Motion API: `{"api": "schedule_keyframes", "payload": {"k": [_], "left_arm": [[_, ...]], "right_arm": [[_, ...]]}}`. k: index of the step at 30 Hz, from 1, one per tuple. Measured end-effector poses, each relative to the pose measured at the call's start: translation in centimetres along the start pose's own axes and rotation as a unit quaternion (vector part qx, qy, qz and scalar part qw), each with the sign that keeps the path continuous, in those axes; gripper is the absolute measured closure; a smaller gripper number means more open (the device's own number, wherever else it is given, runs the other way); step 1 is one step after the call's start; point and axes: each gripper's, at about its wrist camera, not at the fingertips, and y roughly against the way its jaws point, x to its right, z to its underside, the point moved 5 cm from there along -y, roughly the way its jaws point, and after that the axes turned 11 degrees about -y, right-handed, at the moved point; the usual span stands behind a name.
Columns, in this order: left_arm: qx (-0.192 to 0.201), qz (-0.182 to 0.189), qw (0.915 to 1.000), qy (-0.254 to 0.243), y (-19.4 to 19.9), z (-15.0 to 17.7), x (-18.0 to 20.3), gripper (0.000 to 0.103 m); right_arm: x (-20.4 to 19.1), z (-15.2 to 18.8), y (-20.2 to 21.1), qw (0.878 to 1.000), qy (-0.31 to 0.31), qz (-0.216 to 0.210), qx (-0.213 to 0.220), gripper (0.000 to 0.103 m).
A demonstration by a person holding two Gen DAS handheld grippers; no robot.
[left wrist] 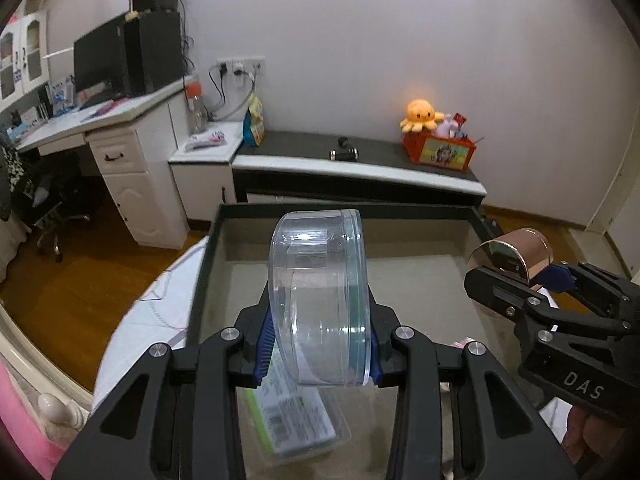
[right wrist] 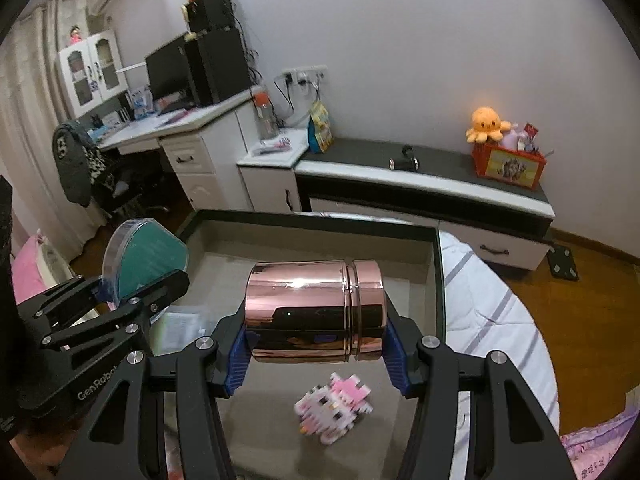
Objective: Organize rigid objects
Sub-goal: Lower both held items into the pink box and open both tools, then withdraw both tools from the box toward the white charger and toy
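Note:
My left gripper is shut on a clear round plastic container with a teal lid, held on its side above a dark-rimmed tray. It also shows in the right wrist view at the left. My right gripper is shut on a shiny rose-gold metal canister, held sideways over the same tray. The canister shows at the right in the left wrist view. Both objects hang above the tray's grey floor.
In the tray lie a clear packet with green print and a pink-and-white block toy. A quilted white bedcover surrounds the tray. Behind are a low cabinet, a red toy box and a desk.

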Motion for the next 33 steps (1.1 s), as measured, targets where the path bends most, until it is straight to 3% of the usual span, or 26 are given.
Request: {"api": "schedule_keyframes", "payload": {"k": [9, 12, 13, 14, 15, 18, 21, 25, 33], "left_arm": [[-0.035, -0.008, 0.9993, -0.009, -3.0, 0.3, -0.5, 0.063], [-0.026, -0.017, 0.9995, -0.006, -2.4, 0.5, -0.8, 0.032], [-0.018, -0.020, 0.9996, -0.004, -2.0, 0.5, -0.9, 0.016], [-0.010, -0.031, 0.9995, -0.002, -1.4, 0.5, -1.2, 0.009], [-0.004, -0.039, 0.9992, -0.001, -1.0, 0.5, -1.5, 0.008], [0.011, -0.044, 0.9989, 0.007, 0.6, 0.7, -2.3, 0.002], [0.035, -0.049, 0.9980, 0.019, 2.9, 1.0, -3.2, 0.000], [0.054, -0.057, 0.9964, 0.031, 5.9, 1.7, -4.0, 0.000], [0.080, -0.068, 0.9940, 0.031, 10.8, 3.2, -3.8, 0.000]], "right_arm": [[0.8, 0.2, -3.5, 0.999, -0.001, 0.014, -0.037, 0.046], [0.7, 0.6, -4.0, 0.999, 0.003, 0.017, -0.046, 0.046], [0.7, 0.7, -4.1, 0.999, 0.004, 0.018, -0.048, 0.046], [0.7, 0.7, -4.2, 0.999, 0.005, 0.019, -0.050, 0.046], [0.7, 0.7, -4.4, 0.998, 0.006, 0.020, -0.054, 0.043], [1.1, 0.9, -4.3, 0.998, 0.001, 0.025, -0.055, 0.016], [1.2, 1.0, -3.7, 0.998, -0.019, 0.008, -0.055, 0.000], [0.6, 0.6, -1.6, 0.999, -0.026, -0.013, -0.029, 0.000], [-1.0, 0.6, 3.6, 0.999, -0.029, -0.016, 0.025, 0.000]]}}
